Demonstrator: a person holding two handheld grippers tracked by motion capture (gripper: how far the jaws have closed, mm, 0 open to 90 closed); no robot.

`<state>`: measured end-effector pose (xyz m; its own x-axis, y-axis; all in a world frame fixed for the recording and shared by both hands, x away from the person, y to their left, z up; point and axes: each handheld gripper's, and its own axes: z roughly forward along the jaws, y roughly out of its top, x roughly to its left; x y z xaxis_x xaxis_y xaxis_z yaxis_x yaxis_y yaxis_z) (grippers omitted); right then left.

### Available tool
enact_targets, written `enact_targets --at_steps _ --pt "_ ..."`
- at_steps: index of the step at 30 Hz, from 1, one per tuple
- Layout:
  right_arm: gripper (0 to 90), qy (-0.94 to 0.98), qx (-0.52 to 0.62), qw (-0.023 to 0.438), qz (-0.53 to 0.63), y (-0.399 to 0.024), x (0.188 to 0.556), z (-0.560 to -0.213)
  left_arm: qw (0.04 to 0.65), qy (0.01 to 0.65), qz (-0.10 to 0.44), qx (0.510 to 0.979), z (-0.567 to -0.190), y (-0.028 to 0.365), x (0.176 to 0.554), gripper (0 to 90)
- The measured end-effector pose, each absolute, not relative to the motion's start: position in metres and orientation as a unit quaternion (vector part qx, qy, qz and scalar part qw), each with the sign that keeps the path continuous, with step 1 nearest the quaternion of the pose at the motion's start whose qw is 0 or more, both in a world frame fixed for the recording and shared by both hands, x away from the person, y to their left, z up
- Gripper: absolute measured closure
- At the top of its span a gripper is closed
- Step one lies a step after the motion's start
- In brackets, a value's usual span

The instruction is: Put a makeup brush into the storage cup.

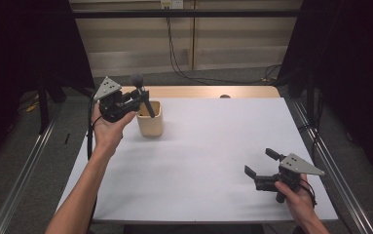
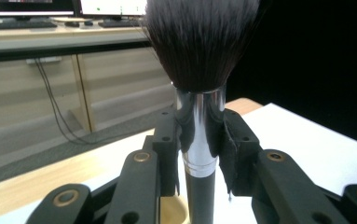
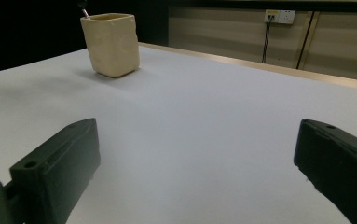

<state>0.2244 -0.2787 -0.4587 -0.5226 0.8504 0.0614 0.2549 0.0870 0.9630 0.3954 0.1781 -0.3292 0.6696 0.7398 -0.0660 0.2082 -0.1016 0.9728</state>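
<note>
Two tools were at work over the white bench (image 1: 208, 161). Nearest to the person, the right tool (image 1: 262, 163) sat low by the near right corner, its jaws spread wide with nothing between them. It only waited, and that was fine. It was well apart from the job.

Farther off, on the left, the left tool (image 1: 136, 100) was clenched on the fluffy black makeup brush with a shiny silver collar (image 2: 199, 70). In the left gripper view the pads (image 2: 170, 135) pressed on that silver collar from both sides. The brush stood nearly upright, hair end up. Its thin dark handle pointed down into the small cream square cup (image 1: 150, 124), which stood on the far left part of the bench, just beside the hand.

Whether the brush was going in or coming out, I could not tell. Either way, the good way looked the same to me. Keep the squeeze firm, because the silver part is smooth and could slip. Move the brush straight up or straight down, so the handle does not push the side of the cup. The cup looked light and nothing held it, so a sideways bump could tip it over. Go slowly near the rim (image 3: 104, 17).
</note>
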Motion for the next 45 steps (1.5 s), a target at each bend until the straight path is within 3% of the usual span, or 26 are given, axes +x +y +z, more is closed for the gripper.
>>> enact_targets --at_steps 28,45 --pt "0.4 0.687 0.402 0.273 0.541 -0.279 0.225 -0.459 0.543 0.341 0.247 0.726 -0.352 0.164 0.423 70.6" --pt "0.4 0.687 0.402 0.272 0.541 -0.279 0.224 -0.460 0.534 0.349 0.222 0.738 -0.375 0.163 0.427 70.6"
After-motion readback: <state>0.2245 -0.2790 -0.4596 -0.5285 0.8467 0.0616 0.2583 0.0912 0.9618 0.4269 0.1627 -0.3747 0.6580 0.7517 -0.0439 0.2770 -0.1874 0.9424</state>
